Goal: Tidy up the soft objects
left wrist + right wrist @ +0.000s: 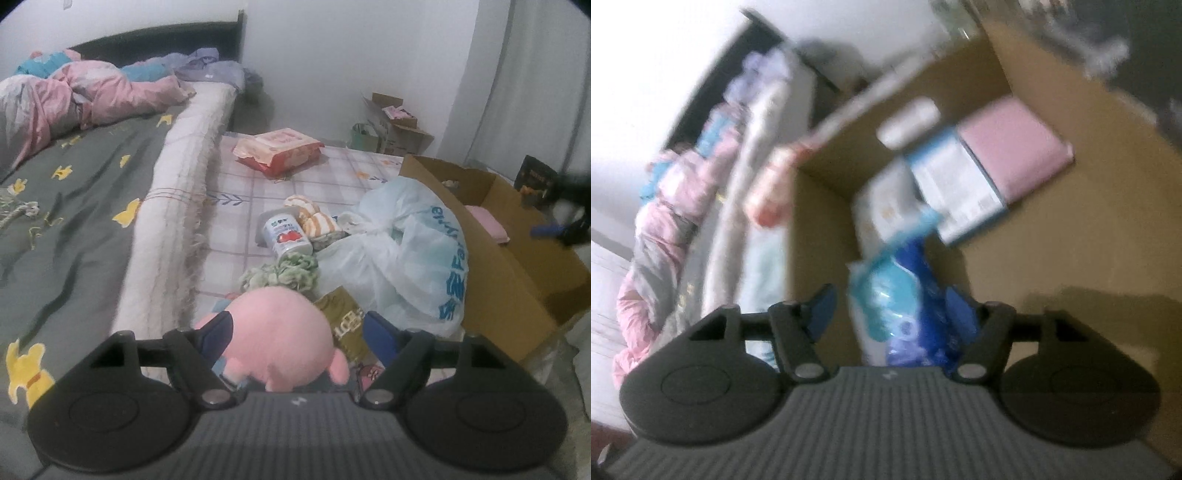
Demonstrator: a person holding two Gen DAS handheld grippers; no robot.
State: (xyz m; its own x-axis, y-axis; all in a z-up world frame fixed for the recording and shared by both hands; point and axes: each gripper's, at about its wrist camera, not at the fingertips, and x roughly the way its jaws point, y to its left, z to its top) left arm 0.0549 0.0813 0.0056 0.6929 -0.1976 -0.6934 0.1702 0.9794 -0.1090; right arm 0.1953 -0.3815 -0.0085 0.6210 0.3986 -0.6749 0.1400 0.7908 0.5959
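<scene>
- left gripper: jaws wide apart, pink plush toy between them; left pad looks against it, right pad has a gap, so no grip.
- ahead of the left jaws: green scrunchie, can, white plastic bag to the right, cardboard box past it.
- right gripper: jaws apart, blue-white packet between them, inside the box (blurred; contact unclear).
- ahead of the right jaws: pink pad, boxed carton.

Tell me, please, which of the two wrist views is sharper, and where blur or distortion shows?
Left wrist view: mostly sharp, the pink plush toy reads clearly; fisheye bends the bed edge. Right wrist view: motion-smeared throughout, the cardboard box and blue packet soft-edged.
</scene>
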